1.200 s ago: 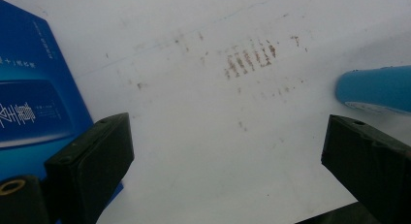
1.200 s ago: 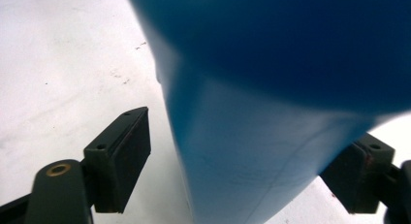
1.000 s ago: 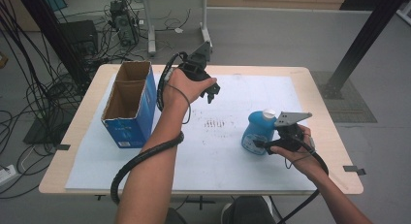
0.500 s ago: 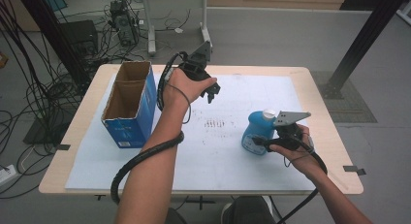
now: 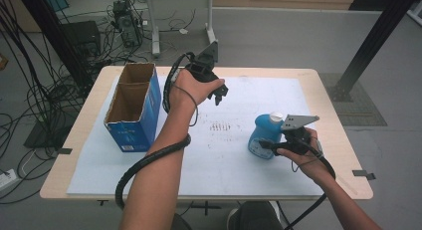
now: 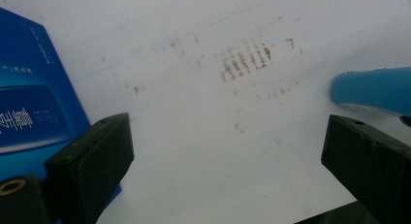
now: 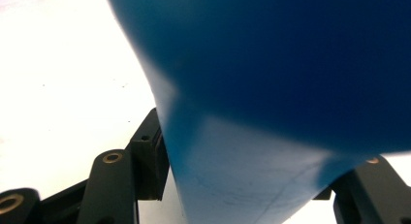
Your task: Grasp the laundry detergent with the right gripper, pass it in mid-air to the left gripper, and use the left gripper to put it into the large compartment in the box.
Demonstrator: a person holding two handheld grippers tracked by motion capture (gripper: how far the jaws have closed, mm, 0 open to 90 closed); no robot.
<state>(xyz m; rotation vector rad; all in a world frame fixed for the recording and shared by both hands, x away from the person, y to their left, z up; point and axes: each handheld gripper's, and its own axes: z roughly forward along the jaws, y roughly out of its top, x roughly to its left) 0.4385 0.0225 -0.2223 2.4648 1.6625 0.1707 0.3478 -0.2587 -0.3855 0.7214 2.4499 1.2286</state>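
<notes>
Our right hand-held gripper (image 5: 264,143) has just been closing and now clamps the blue bottle (image 5: 263,135), standing near the surface's (image 5: 318,85) right edge, low for a steady lift. Our left hand-held gripper (image 5: 219,94), jaws apart, waits near the far edge beside the open blue box (image 5: 133,106).

Bottle (image 5: 262,135) is light blue with a white cap (image 5: 275,117). Box (image 5: 134,120) at 9 o'clock is deep blue outside with white lettering, plain brown cardboard inside. The sheet (image 5: 239,165) is white with a patch of rusty brown streaks (image 5: 222,126) mid-table. Tabletop (image 5: 343,155) is pale wood.
</notes>
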